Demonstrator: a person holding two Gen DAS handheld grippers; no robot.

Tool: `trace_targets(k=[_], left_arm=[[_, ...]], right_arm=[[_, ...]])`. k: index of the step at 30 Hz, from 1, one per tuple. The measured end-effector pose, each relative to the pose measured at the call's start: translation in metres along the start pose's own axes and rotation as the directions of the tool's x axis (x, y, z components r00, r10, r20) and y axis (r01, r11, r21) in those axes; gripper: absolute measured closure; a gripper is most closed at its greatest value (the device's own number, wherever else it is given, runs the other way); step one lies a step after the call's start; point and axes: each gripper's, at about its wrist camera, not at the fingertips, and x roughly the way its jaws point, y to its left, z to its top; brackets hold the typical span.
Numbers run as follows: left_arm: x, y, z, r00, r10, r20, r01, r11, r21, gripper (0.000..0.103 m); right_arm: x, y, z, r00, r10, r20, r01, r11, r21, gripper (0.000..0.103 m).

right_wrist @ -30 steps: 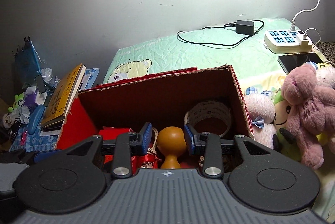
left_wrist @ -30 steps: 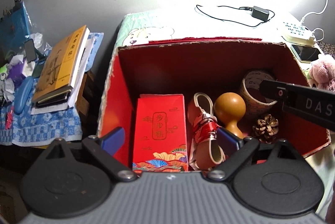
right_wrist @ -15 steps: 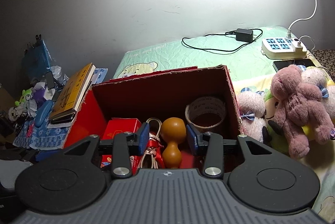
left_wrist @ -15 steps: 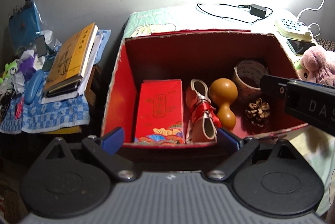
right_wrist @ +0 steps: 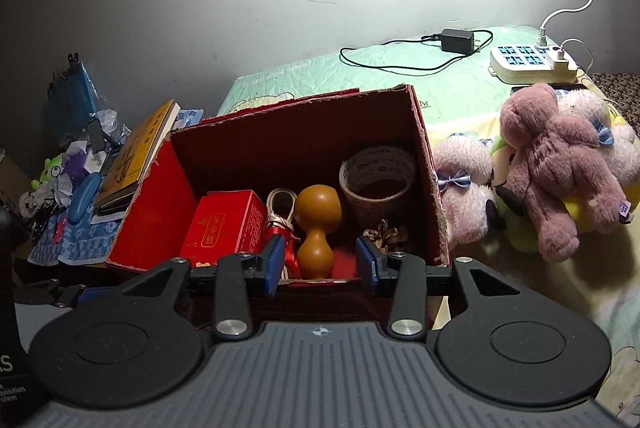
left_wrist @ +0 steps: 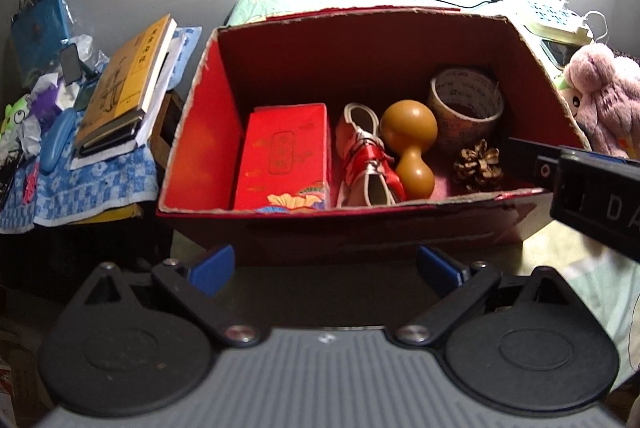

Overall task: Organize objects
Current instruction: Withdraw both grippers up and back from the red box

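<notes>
Left gripper (left_wrist: 326, 268): jaws spread wide, empty, just near of the red box (left_wrist: 208, 132). Right gripper (right_wrist: 320, 264): jaws part-open after a recent widening, holding nothing, at the box's near wall before the wooden gourd (right_wrist: 318, 228), which stands inside between shoe (left_wrist: 368, 164) and tape roll (left_wrist: 466, 100). Its side reads "DA", cut off by the frame edge.

A home bedroom: quilted bed (right_wrist: 360, 84), plush toys (right_wrist: 560, 164), cluttered bedside table (left_wrist: 80, 172).
</notes>
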Motion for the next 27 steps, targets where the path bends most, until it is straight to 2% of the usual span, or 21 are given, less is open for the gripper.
trace_targets(k=[10, 27], left_arm=[[0.011, -0.006, -0.008, 0.999, 0.003, -0.037, -0.003, 1.000, -0.001, 0.005], [0.011, 0.008, -0.012, 0.999, 0.015, -0.030, -0.016, 0.999, -0.028, 0.005]], right_arm=[[-0.005, 0.000, -0.012, 1.000, -0.016, 0.004, 0.016, 0.999, -0.036, 0.061], [-0.006, 0.010, -0.017, 1.000, -0.004, 0.002, 0.004, 1.000, -0.031, 0.061]])
